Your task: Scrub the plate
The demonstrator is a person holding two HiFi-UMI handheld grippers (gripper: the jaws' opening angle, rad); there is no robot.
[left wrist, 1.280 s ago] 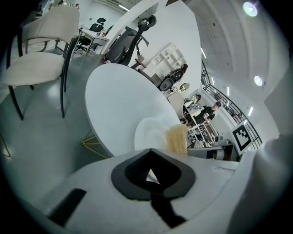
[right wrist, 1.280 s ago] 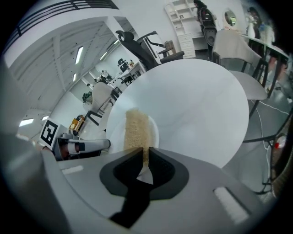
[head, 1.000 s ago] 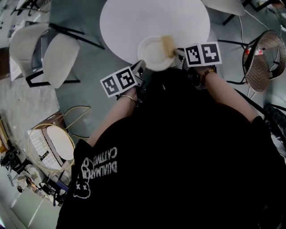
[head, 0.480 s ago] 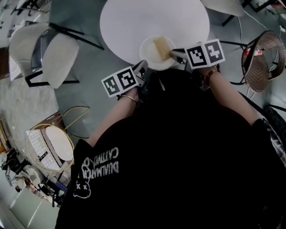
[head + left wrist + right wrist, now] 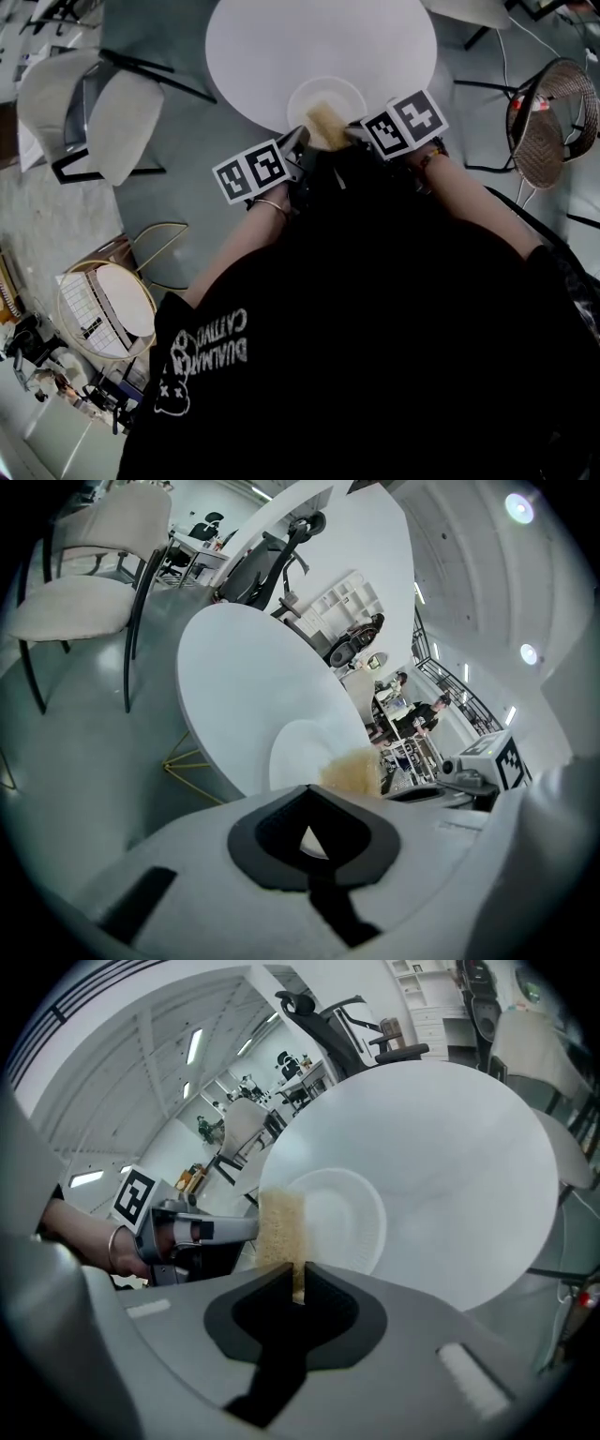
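Observation:
A white plate (image 5: 323, 97) sits at the near edge of the round white table (image 5: 281, 47). My left gripper (image 5: 298, 140) is shut on the plate's near rim (image 5: 309, 841), steadying it. My right gripper (image 5: 352, 131) is shut on a tan sponge (image 5: 326, 125), which presses on the near part of the plate. In the right gripper view the sponge (image 5: 281, 1232) stands upright out of the jaws, over the left side of the plate (image 5: 347, 1218). The left gripper (image 5: 202, 1232) and a hand show beyond it. In the left gripper view the sponge (image 5: 354, 771) sits at the plate's right edge.
White chairs (image 5: 89, 103) stand on the floor to the left of the table. A wicker basket (image 5: 551, 122) is at the right. A small round side table with a gold frame (image 5: 108, 305) stands at lower left. The person's dark torso hides the near floor.
The sponge has slid from the plate's far right across it to the near edge. My right gripper moved left and nearer with it. The left gripper has stayed in place.

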